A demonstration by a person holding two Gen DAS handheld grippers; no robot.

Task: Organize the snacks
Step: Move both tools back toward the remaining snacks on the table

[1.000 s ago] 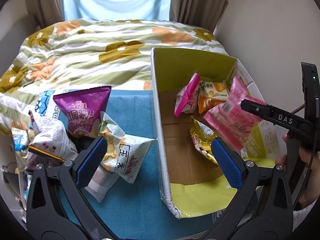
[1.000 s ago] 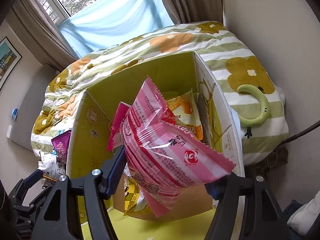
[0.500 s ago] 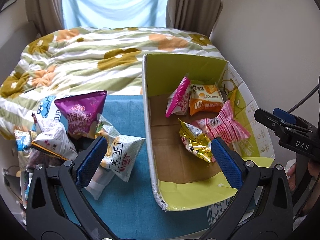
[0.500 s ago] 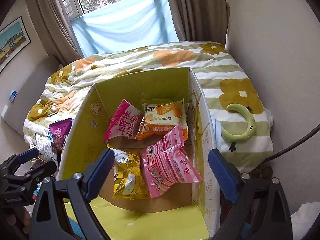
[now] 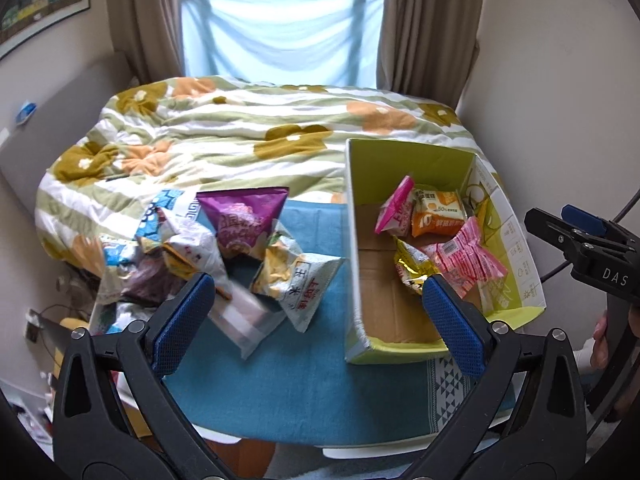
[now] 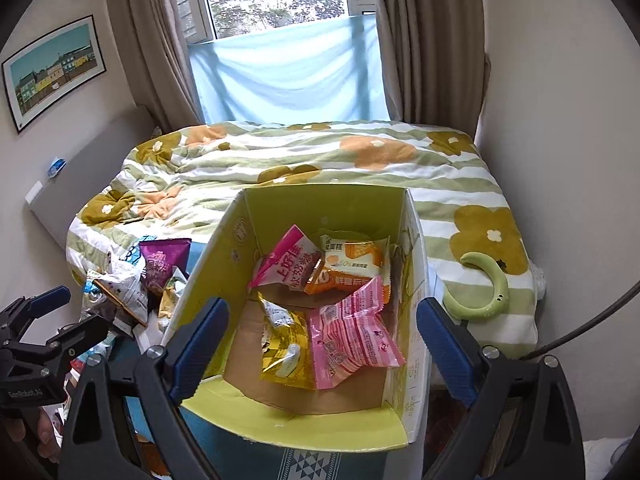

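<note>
— Where did the pink striped plastic snack packet end up?
— Inside the yellow-green cardboard box — flat on its floor. Right gripper had just spread its fingers, empty; left gripper gaped empty too.

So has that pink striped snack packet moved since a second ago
Yes. The pink striped packet has dropped from between the right gripper's just-opened jaws to the cardboard box floor, beside the yellow packet.
</note>
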